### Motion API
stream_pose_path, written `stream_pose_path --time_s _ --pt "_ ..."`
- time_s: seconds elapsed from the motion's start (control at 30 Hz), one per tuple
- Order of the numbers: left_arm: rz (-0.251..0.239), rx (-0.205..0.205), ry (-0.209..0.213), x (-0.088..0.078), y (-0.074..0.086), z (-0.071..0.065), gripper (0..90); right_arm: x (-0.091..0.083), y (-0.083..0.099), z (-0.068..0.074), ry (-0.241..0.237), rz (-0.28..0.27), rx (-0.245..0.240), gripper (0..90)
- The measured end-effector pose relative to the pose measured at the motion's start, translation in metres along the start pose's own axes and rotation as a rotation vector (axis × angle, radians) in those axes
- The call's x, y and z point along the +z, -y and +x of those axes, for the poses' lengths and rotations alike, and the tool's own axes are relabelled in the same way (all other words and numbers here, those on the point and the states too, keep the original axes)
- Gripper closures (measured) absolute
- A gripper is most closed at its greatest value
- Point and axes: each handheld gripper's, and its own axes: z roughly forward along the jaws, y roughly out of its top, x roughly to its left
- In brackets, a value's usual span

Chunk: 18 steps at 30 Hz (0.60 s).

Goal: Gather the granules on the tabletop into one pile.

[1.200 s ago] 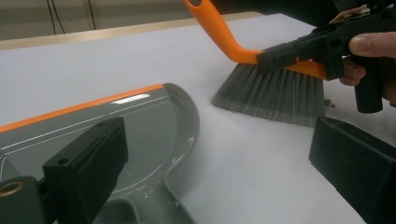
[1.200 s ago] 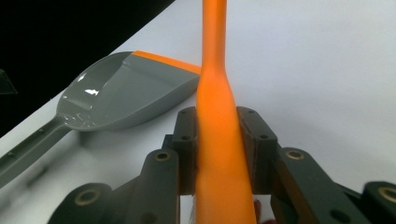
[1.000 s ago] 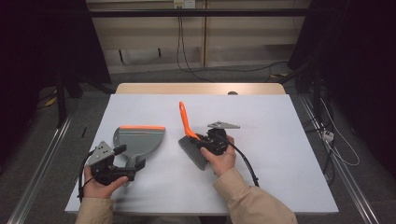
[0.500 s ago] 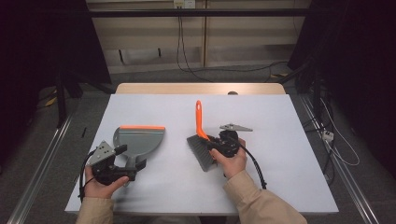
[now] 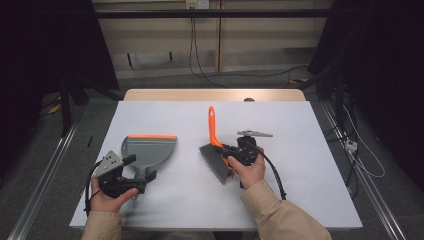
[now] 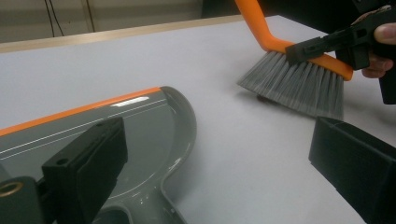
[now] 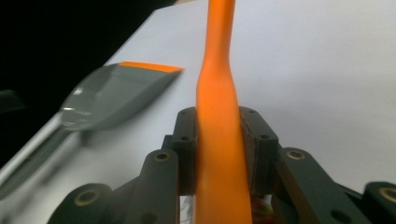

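While the hand brush (image 5: 215,145) is pinched by the right gripper (image 5: 234,152), the dustpan (image 5: 148,150) lies leftward, at the spread left gripper (image 5: 134,169).

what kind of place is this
Probably a lab recording station: a plain white table boxed in by dark curtains, cables hanging down the back wall, and metal floor rails alongside.

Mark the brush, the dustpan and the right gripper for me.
brush (image 5: 216,159): high view, on the grey bristles.
dustpan (image 5: 148,149): high view, on the grey pan's middle.
right gripper (image 7: 219,140): right gripper view, midway between the jaws clamping the orange handle.
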Motion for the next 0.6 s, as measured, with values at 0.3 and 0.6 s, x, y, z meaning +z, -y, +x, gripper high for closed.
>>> stream_pose_path --time_s 0.3,0.6 --pt "0.001 -0.003 -0.001 0.000 0.001 0.003 4.2 0.037 -0.008 0.026 -0.032 0.037 -0.002 70.9" --pt "-0.002 -0.007 -0.004 -0.001 0.001 0.003 4.2 0.042 -0.008 0.013 0.052 0.086 0.012 70.2"
